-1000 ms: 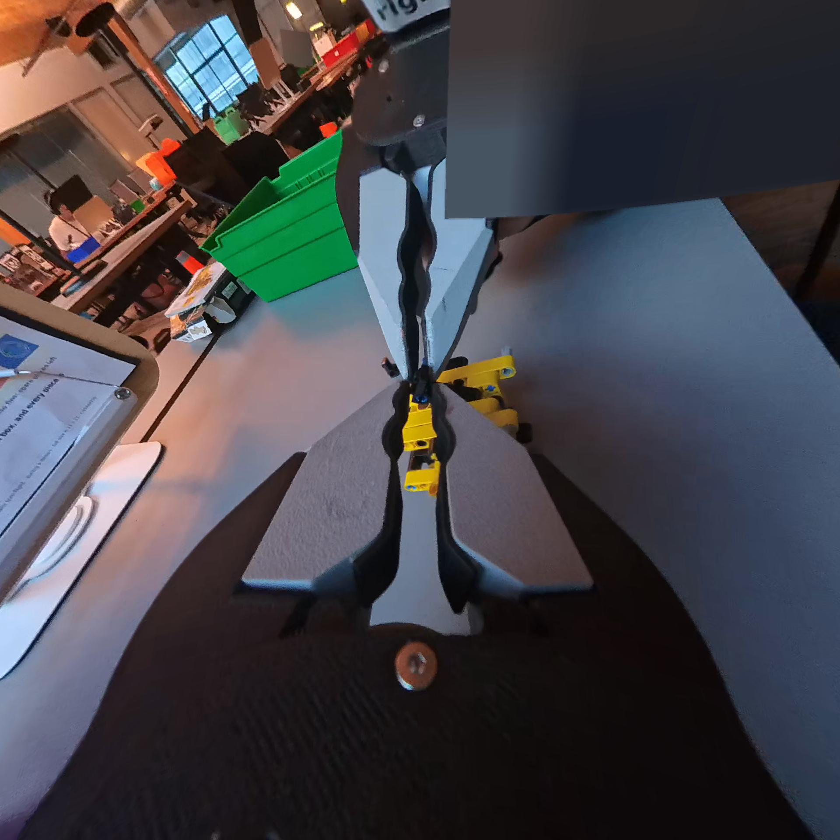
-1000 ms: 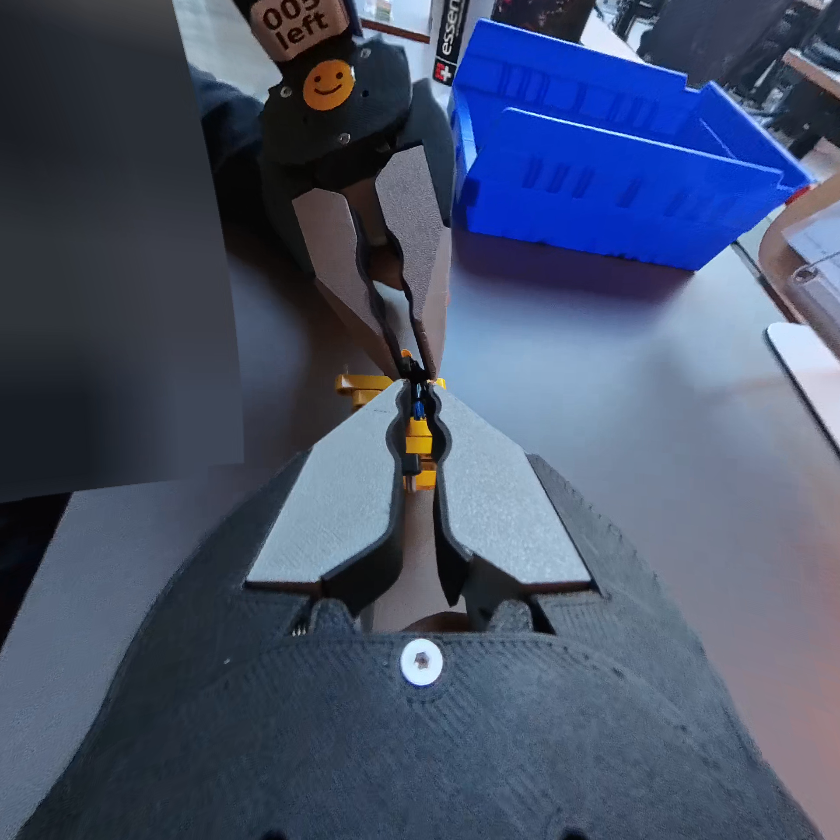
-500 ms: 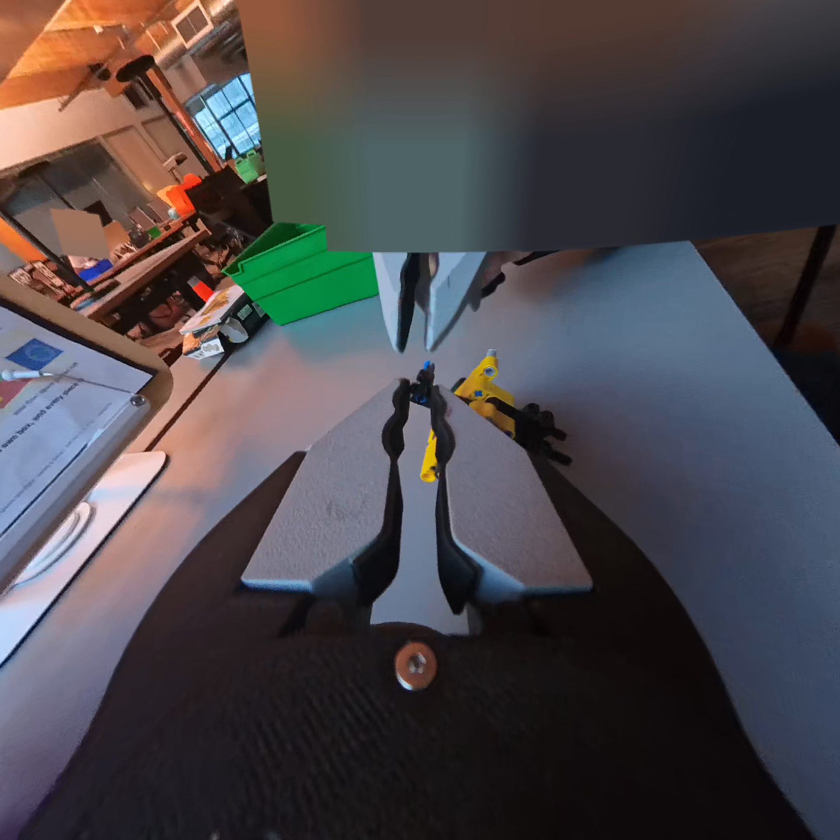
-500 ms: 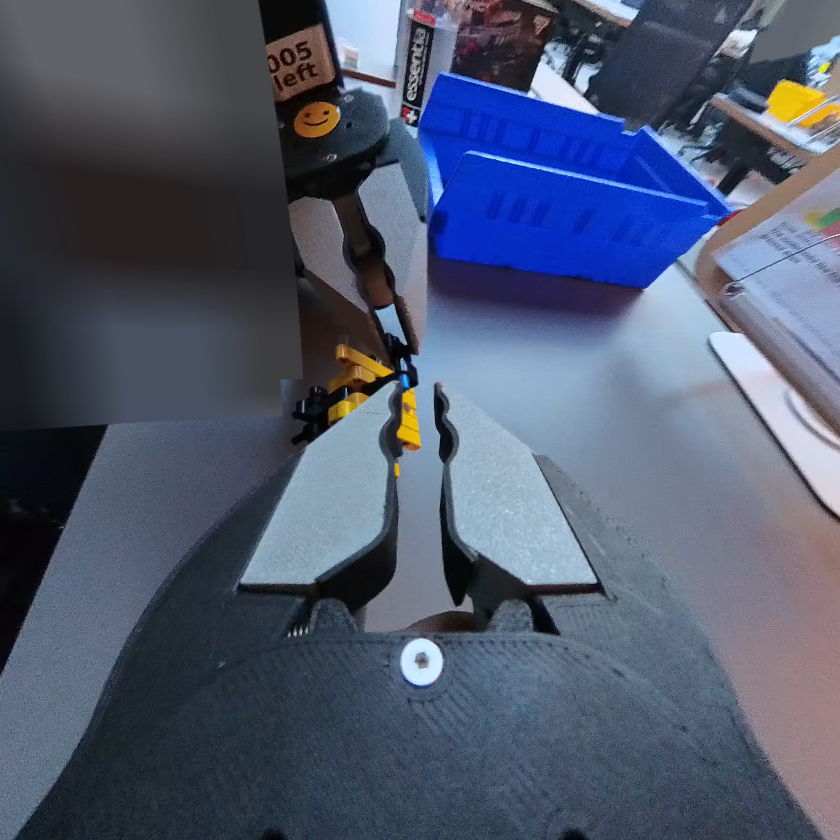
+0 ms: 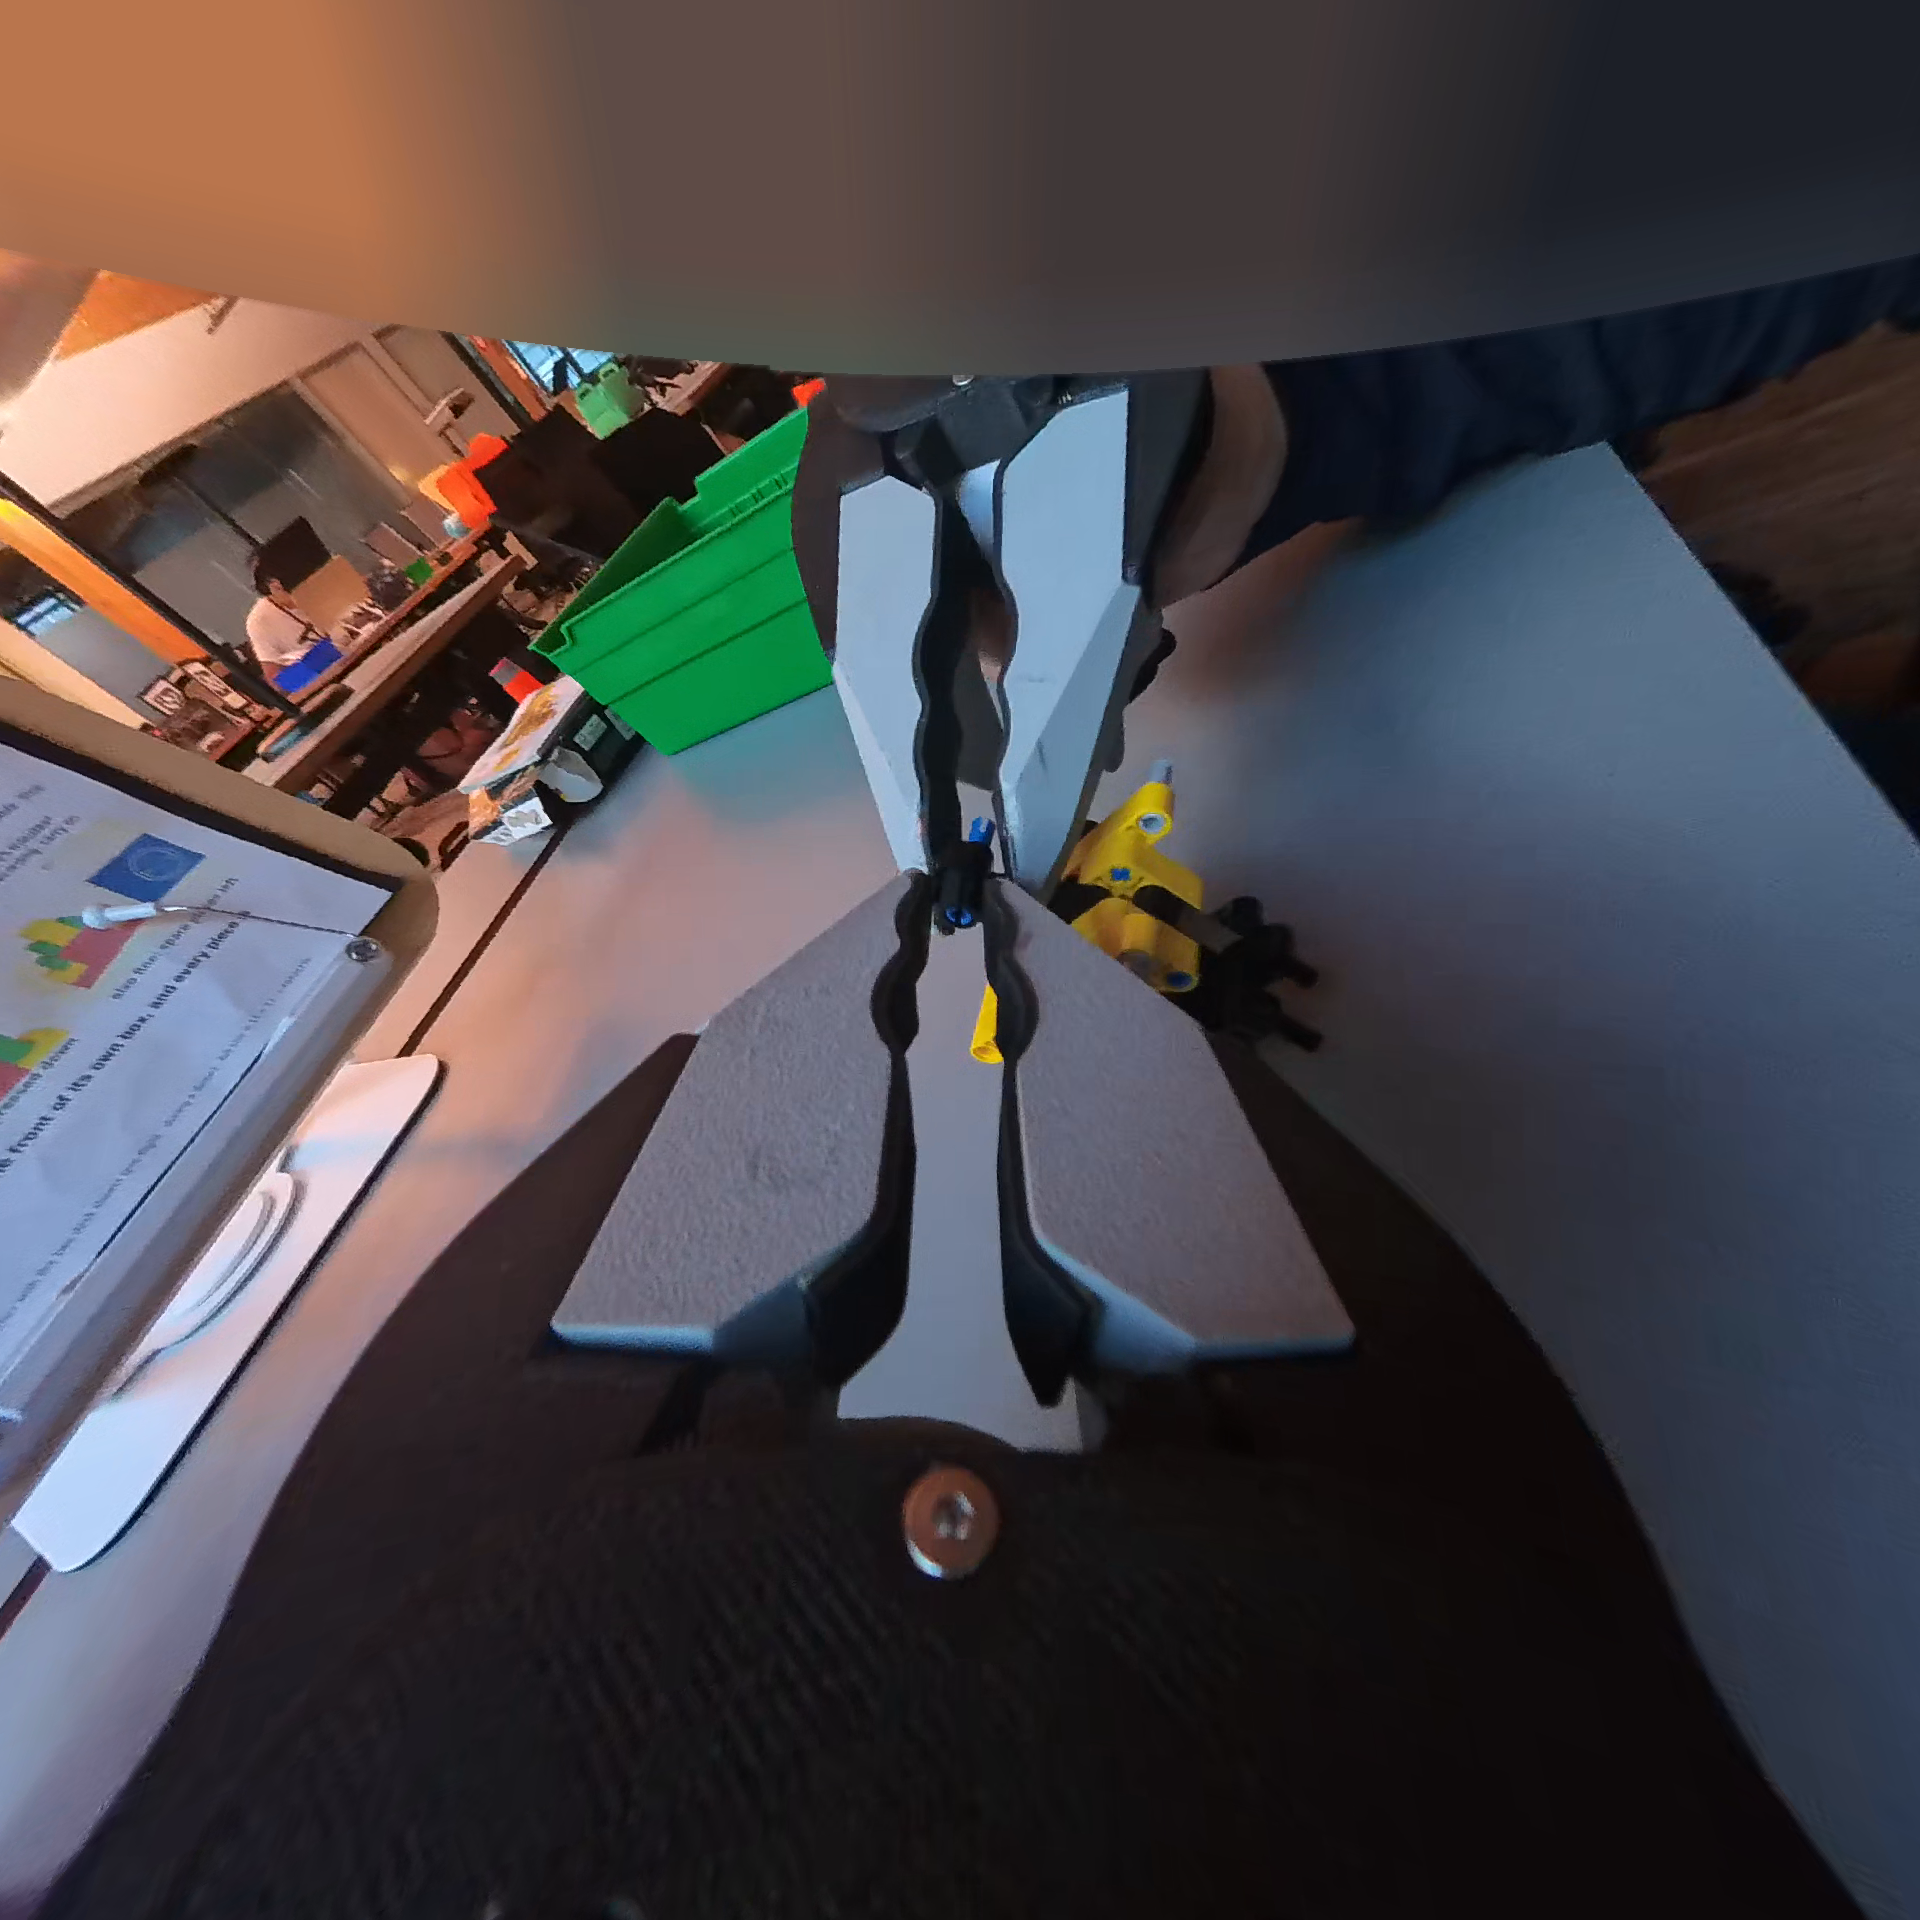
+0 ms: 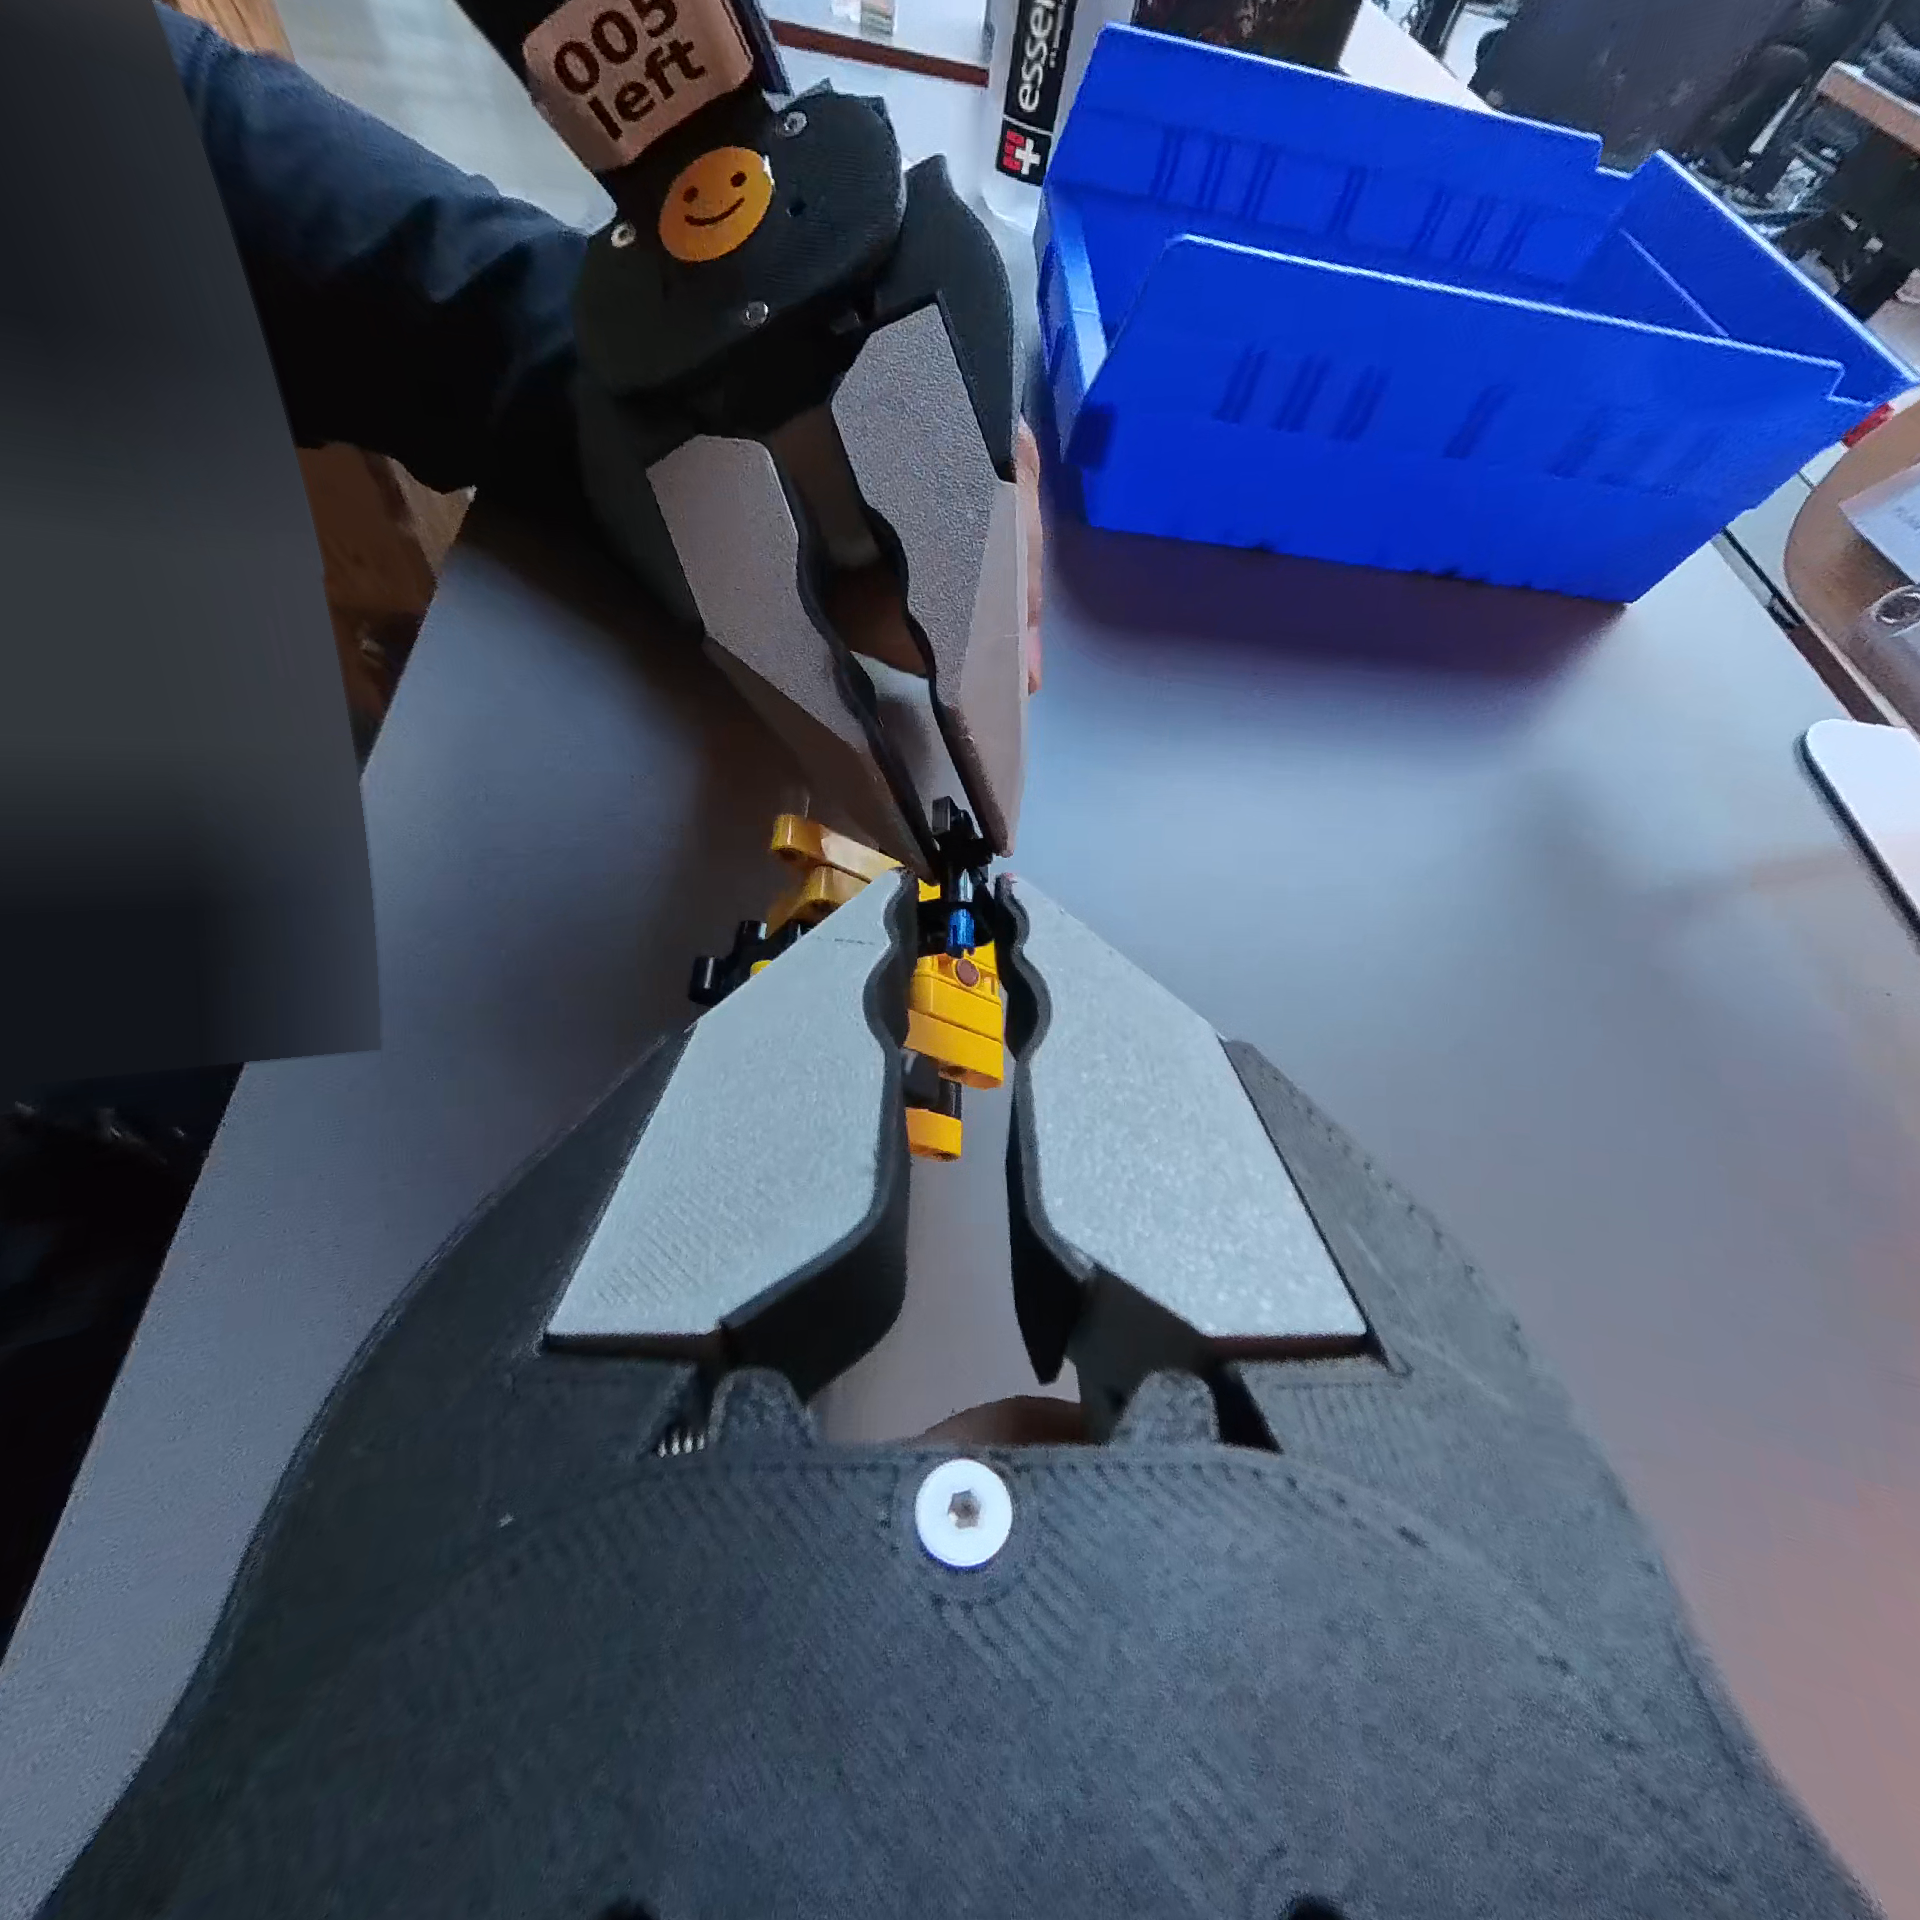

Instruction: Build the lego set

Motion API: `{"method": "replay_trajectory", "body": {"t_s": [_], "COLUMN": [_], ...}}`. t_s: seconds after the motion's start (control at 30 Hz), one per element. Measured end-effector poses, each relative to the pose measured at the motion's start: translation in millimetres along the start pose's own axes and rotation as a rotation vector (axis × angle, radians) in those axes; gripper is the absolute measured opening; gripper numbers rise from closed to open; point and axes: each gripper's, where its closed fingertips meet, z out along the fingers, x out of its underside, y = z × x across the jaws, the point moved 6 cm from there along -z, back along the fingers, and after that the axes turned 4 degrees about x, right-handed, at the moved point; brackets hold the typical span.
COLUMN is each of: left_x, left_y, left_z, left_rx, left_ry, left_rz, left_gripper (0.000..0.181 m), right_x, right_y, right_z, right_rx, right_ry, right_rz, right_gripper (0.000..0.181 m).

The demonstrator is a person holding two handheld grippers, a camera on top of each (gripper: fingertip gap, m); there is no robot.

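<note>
My left gripper (image 5: 956, 902) is shut on a small black connector (image 5: 958, 881) with a blue pin. In the right wrist view the left gripper (image 6: 954, 847) comes down from above onto that connector (image 6: 948, 826). My right gripper (image 6: 951, 885) meets it tip to tip, jaws a little apart, flanking the blue pin (image 6: 961, 925) and a yellow lego assembly (image 6: 951, 1013). In the left wrist view the right gripper (image 5: 966, 847) hangs from above and the yellow assembly (image 5: 1132, 904), with black pins, shows beside it. I cannot tell whether the assembly rests on the table.
A green bin (image 5: 707, 634) stands at the far left of the grey table (image 5: 1558, 935). A blue bin (image 6: 1403, 416) stands at the far right. An instruction sheet on a stand (image 5: 125, 1039) with a white base (image 5: 239, 1247) is at the left edge. A dark sleeve (image 6: 395, 291) reaches in. My left and right fingertips are right by each other.
One second ago both grippers met at the assembly. Half a second ago they were apart, the right jaws wider. Now the tips meet again at the connector.
</note>
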Motion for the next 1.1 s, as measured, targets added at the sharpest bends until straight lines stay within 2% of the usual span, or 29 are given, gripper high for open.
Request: {"method": "replay_trajectory", "body": {"t_s": [0.13, 0.27, 0.5, 0.6, 0.8, 1.1], "left_x": [-2, -8, -9, -11, -8, -8], "left_y": [2, -2, -2, -5, -7, -9], "left_z": [-2, -8, -7, -8, -3, -4], "left_rx": [0.003, 0.046, 0.054, 0.062, 0.048, 0.06], "left_ry": [0.006, -0.055, -0.047, -0.057, -0.016, -0.008], "left_rz": [-0.033, -0.023, -0.028, 0.002, 0.02, 0.064], "left_gripper": [0.016, 0.001, 0.014, 0.0, 0.007, 0.002], "right_x": [-2, -2, -3, -3, 0, 0], "right_y": [3, 3, 6, 5, 8, 8], "right_z": [-1, -3, -3, -3, 2, 2], "right_rx": [0.006, 0.019, 0.008, 0.011, 0.025, 0.015], "right_ry": [0.013, 0.019, 0.02, 0.022, 0.051, 0.053], "right_rz": [-0.038, -0.057, -0.064, -0.063, -0.094, -0.089], "right_gripper": [0.011, 0.01, 0.008, 0.008, 0.008, 0.007]}}
